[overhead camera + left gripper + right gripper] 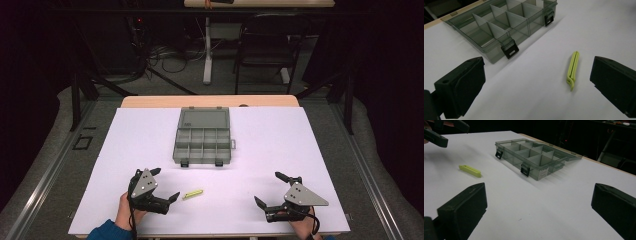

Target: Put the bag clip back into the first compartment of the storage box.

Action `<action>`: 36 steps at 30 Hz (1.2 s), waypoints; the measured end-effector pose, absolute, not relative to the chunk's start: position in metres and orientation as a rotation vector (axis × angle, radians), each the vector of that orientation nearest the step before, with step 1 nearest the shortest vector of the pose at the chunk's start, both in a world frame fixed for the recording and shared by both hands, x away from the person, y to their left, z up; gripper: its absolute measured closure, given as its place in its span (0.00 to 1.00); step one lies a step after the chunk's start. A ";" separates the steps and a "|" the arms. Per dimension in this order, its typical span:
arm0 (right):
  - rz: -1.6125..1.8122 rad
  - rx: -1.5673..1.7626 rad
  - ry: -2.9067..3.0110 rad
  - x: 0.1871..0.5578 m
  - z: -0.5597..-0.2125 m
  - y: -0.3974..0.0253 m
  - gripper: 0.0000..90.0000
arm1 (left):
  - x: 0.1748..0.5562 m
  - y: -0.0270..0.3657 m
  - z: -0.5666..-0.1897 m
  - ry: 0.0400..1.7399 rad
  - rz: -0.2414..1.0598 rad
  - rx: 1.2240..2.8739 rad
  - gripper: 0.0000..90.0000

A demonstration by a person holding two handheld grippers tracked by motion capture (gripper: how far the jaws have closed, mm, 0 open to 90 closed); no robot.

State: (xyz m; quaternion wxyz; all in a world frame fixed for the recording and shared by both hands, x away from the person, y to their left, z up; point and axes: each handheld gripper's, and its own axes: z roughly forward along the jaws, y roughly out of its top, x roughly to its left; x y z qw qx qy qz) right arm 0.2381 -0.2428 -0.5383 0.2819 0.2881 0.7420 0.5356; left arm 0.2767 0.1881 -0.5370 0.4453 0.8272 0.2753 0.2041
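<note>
A small yellow-green clip [192, 194] lies flat on the white table [280, 150], in front of an open grey compartment box [203, 136]. My left gripper [165, 184] is open at the front left, its nearer jaw just left of the clip [572, 70]. In the left gripper view the clip lies ahead, toward the right jaw, and the box [499, 27] stands beyond with its latches down. My right gripper [270, 189] is open at the front right, nothing between its jaws. The right gripper view has the clip [470, 170] at left and the box [534, 157] ahead.
The box lid [204, 118] lies folded back flat toward the far edge. The compartments look empty. A chair [267, 47] and table legs stand on the floor beyond the table.
</note>
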 end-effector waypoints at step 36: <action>1.427 0.768 1.993 0.238 -0.538 -0.243 0.00 | 0.292 0.141 -0.534 0.677 0.386 2.233 0.05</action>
